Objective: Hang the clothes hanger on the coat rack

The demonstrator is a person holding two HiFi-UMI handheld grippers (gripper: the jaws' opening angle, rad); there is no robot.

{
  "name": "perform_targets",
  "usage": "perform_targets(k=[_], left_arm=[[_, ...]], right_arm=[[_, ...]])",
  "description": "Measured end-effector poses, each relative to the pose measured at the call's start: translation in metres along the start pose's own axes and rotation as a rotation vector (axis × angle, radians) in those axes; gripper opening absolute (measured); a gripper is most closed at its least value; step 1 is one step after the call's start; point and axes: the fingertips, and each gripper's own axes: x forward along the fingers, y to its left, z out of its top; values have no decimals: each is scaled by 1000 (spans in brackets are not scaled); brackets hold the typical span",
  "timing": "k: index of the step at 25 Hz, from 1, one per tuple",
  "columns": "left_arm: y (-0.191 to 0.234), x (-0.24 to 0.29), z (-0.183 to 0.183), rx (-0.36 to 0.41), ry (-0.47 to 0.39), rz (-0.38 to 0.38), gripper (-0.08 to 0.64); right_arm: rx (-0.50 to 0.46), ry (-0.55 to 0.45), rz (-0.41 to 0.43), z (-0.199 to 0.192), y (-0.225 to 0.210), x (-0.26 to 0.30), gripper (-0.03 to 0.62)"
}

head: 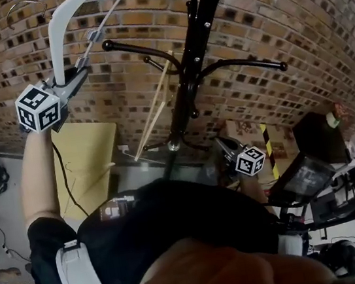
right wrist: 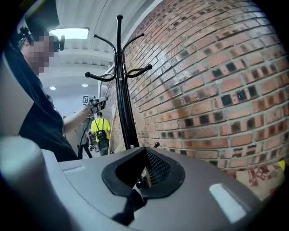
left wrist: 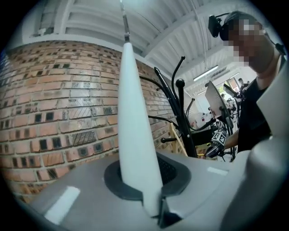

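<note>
A white clothes hanger [head: 70,18] with a thin metal hook [head: 25,6] and a clip on its lower bar is raised at the upper left, to the left of the coat rack. My left gripper [head: 78,73] is shut on one arm of the hanger [left wrist: 134,117], which stands up between the jaws. The black coat rack [head: 197,42] rises in front of the brick wall, its curved pegs spreading left and right; it shows in the left gripper view as the rack [left wrist: 180,113] beyond the hanger. My right gripper [head: 227,145] is low near the pole, shut and holding nothing; its camera sees the rack [right wrist: 122,90].
A brick wall [head: 280,30] backs the rack. A yellow board [head: 90,157] and wooden sticks [head: 159,107] lean on the wall near the rack's foot. Cardboard boxes [head: 248,130] and a monitor [head: 305,175] stand at the right. A person in a yellow vest [right wrist: 100,128] stands far off.
</note>
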Motion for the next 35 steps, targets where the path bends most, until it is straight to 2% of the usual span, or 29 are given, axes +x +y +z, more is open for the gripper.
perform_targets(k=[6, 13, 16, 20, 23, 29, 35], left_arm=[[11, 28, 18, 47, 47, 16, 32], [38, 31, 22, -23, 29, 64, 32], [46, 26, 31, -17, 8, 86, 32], [47, 20, 51, 37, -14, 91, 32], [43, 21, 61, 106, -10, 87, 32], [31, 34, 62, 258, 56, 62, 32], [19, 50, 60, 331, 66, 10, 32]], right_arm=[[-4, -7, -6, 5, -15, -11, 14], [-7, -4, -12, 5, -16, -15, 14], [-11, -4, -13, 6, -14, -15, 14], [-10, -3, -13, 5, -10, -14, 14], [-14, -1, -11, 5, -6, -13, 14], [-17, 3, -10, 5, 1, -11, 14], [-10, 2, -22, 1, 1, -16, 14]])
